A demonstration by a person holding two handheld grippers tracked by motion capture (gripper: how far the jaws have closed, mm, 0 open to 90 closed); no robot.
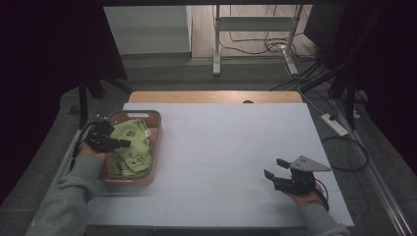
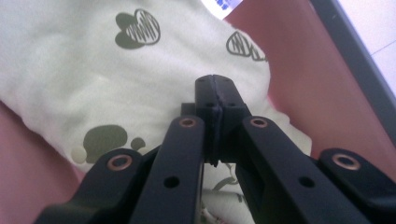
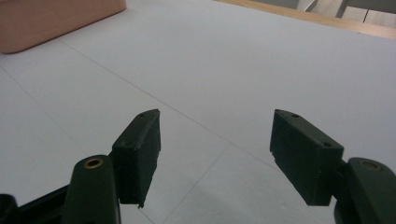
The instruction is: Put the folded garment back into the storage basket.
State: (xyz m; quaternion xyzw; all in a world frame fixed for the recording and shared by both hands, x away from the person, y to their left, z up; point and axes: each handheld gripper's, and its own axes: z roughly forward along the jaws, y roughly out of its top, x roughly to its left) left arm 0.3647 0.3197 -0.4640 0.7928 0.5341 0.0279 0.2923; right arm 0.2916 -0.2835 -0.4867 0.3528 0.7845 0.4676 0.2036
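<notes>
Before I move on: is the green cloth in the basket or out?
In: the green cloth lies bunched inside the pink basket, none over the rim.

We see a pale green cloth (image 1: 132,142) printed with dark hearts and paw-like blots, lying crumpled in a pink basket (image 1: 156,147) with a grey rim, which sits at the left side of the white table (image 1: 231,147). The fabric is bunched and folded over itself, filling most of the basket's floor, with a small white label (image 2: 223,5) showing at one edge.
</notes>
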